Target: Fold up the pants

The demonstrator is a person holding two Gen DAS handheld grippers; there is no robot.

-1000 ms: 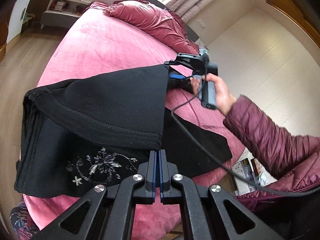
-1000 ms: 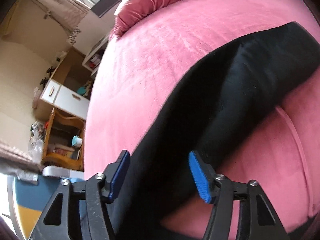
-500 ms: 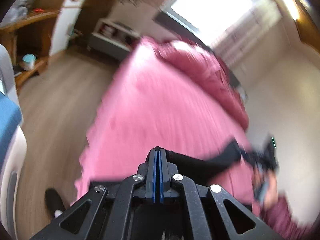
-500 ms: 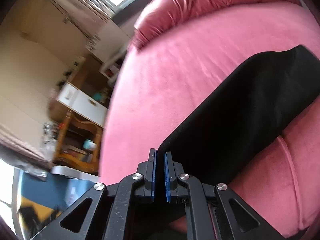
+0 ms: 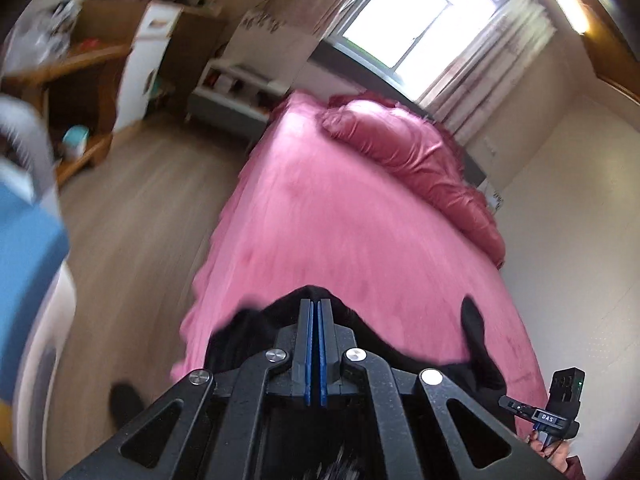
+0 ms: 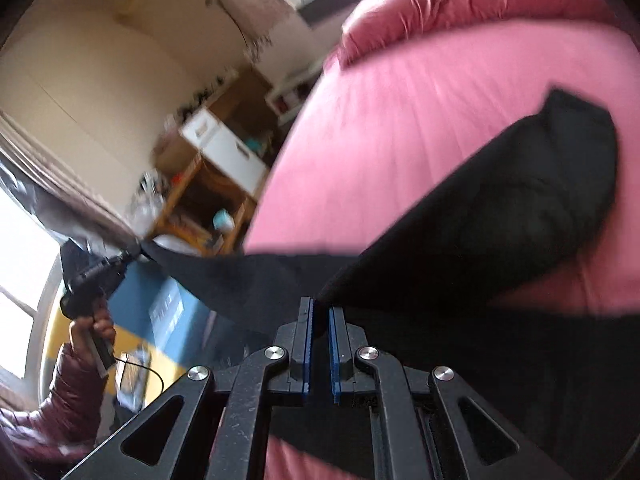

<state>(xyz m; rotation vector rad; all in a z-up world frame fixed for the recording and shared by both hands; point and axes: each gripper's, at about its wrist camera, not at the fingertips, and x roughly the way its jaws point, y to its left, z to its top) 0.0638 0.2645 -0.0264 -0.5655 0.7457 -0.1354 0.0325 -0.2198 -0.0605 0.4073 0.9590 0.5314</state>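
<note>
In the left wrist view, the left gripper (image 5: 315,308) has its blue pads pressed together on an edge of the black pants (image 5: 404,354), whose cloth bunches around and under the jaws. The pants hang at the near edge of the pink bed (image 5: 340,220), with one dark strip trailing up onto the cover toward the right. The grip at the edge probably lets the person lift that end clear of the bed so it can be carried over. At the lower right the right gripper (image 5: 516,404) shows in a hand (image 5: 550,446), low beside the bed; its jaws cannot be made out from here.

In the right wrist view, the right gripper (image 6: 320,312) is nearly closed, its pads pinching black cloth at the tips. The pants (image 6: 500,208) run from there up across the bed, ending in a rounded lump. A taut band of cloth stretches left to the left gripper (image 6: 134,251), held up in the person's hand (image 6: 94,324). Held well apart, the two grips seem meant to keep the cloth stretched flat for a clean fold.
</note>
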